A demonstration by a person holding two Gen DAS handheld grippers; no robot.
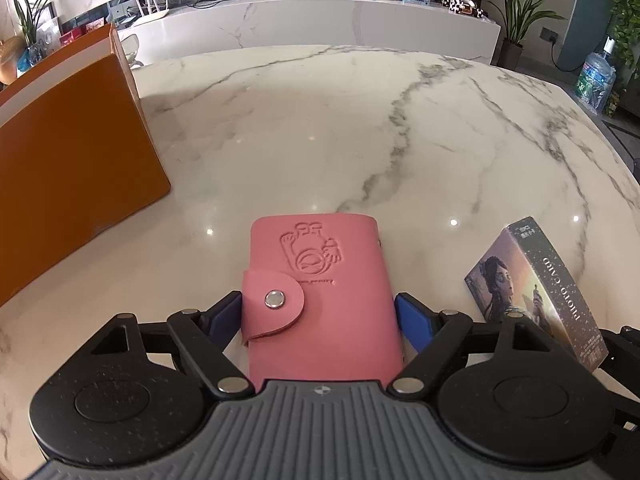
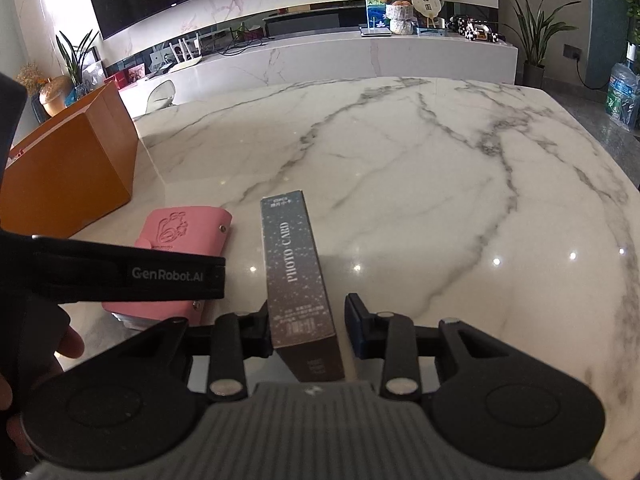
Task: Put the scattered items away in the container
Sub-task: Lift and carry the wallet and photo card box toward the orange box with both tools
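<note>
1. While the left claw (image 1: 319,312) sits low over the surface (image 1: 360,128), its two blue fingers (image 1: 414,320) press on both sides of a pink card holder (image 1: 320,280). It is gripping the holder, which lies flat with its snap flap on the left.
2. Over at the right claw (image 2: 307,320), the fingers stand on each side of a dark photo card box (image 2: 298,276). The left finger touches the box. The right finger (image 2: 360,326) has a gap beside it, so this claw is open.
3. Both things lie on the white marble surface, near each other.
4. Farther out to the left stands the orange box (image 1: 68,184) with its top open. It is apart from the holder.
</note>
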